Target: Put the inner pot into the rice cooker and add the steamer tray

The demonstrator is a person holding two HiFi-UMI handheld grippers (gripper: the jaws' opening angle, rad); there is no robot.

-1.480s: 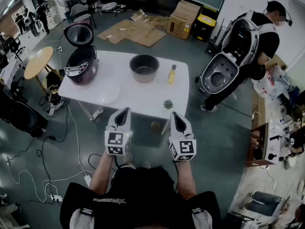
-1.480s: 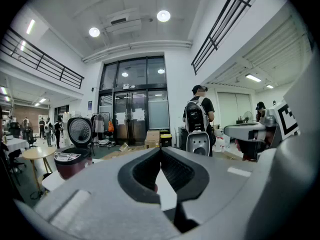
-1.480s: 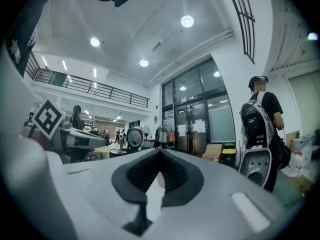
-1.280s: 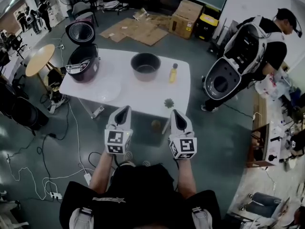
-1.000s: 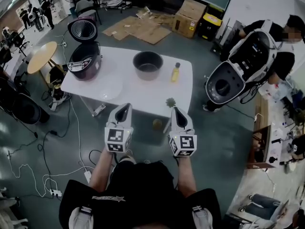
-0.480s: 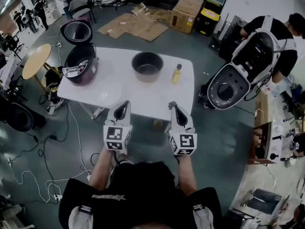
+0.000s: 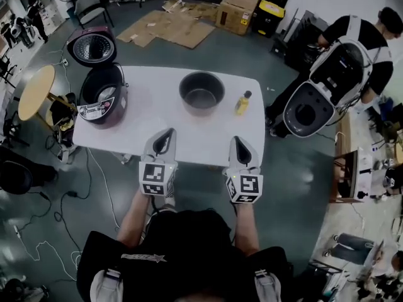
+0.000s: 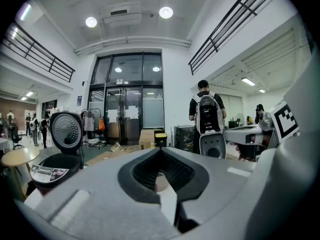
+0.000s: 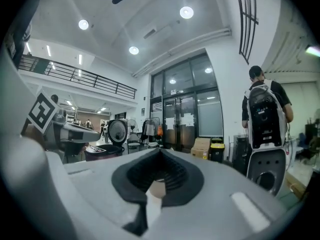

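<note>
The dark rice cooker (image 7: 101,100) stands open at the left end of the white table (image 7: 189,137), lid (image 7: 91,45) tipped back. The empty grey inner pot (image 7: 201,93) sits at the table's far middle. A clear steamer tray (image 7: 135,128) lies faintly visible near the front left. My left gripper (image 7: 167,133) and right gripper (image 7: 239,140) hover side by side over the near edge, both shut and empty. The cooker (image 8: 54,160) also shows in the left gripper view, and the cooker (image 9: 106,150) in the right gripper view.
A yellow bottle (image 7: 242,102) stands right of the pot. A person with a white backpack rig (image 7: 343,68) stands beyond the table's right end. A round wooden side table (image 7: 34,90) and floor cables (image 7: 82,194) lie left; cardboard boxes (image 7: 239,5) are behind.
Both grippers have moved forward from over the floor to the table's near edge, still shut. The table and cooker appear closer and larger. The person at right has shifted.
</note>
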